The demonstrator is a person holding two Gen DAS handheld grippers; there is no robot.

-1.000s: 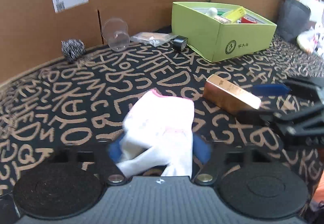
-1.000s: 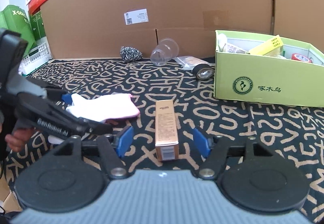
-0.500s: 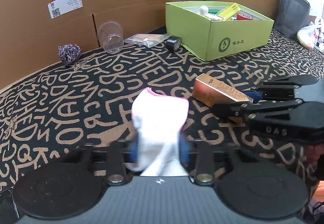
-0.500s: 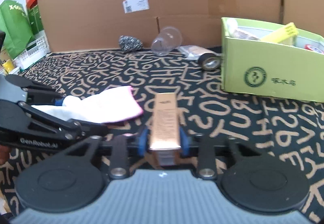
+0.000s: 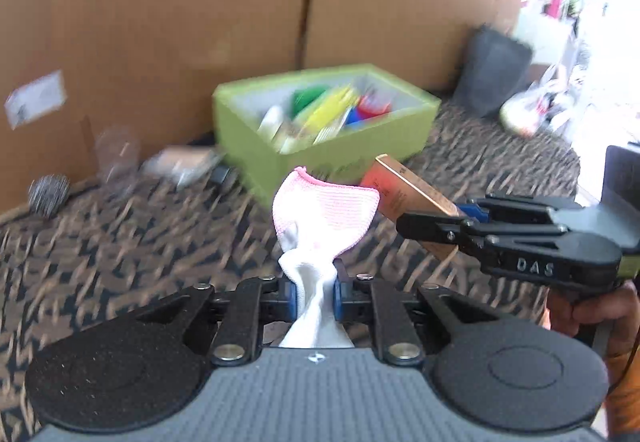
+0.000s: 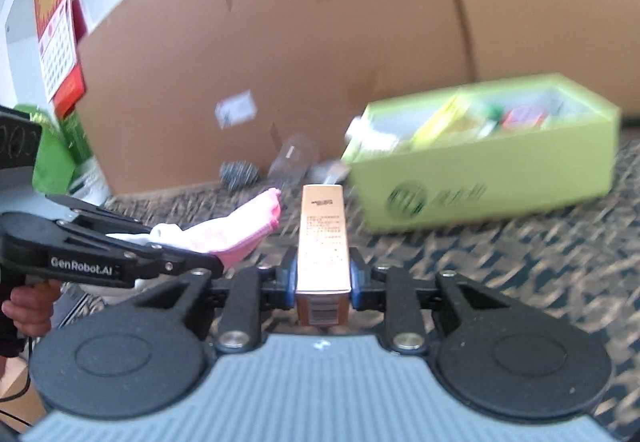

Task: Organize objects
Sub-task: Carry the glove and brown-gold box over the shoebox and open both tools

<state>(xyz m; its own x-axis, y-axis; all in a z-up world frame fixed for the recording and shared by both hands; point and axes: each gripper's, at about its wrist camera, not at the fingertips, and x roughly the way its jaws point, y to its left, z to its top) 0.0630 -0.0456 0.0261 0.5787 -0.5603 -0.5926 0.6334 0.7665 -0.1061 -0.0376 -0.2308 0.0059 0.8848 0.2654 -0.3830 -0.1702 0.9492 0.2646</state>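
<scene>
My left gripper (image 5: 314, 292) is shut on a white sock with a pink cuff (image 5: 324, 210) and holds it above the patterned cloth. My right gripper (image 6: 323, 280) is shut on a long gold box (image 6: 323, 238), also lifted. The gold box (image 5: 408, 192) and right gripper (image 5: 460, 218) show to the right of the sock in the left wrist view. The sock (image 6: 236, 230) and left gripper (image 6: 180, 258) show at the left in the right wrist view. A green box (image 5: 400, 130) with several items stands ahead of both, and shows in the right wrist view (image 6: 500, 170).
A cardboard wall (image 5: 200, 2) backs the table. Near it lie a steel scourer (image 5: 48, 192), a clear plastic cup (image 5: 116, 154), a plastic packet (image 5: 180, 162) and a black tape roll (image 5: 222, 174). A dark bag (image 5: 492, 70) stands at the far right.
Both grippers closed on their objects and lifted them off the cloth. Both have moved up and toward the green box; the views are blurred by motion.
</scene>
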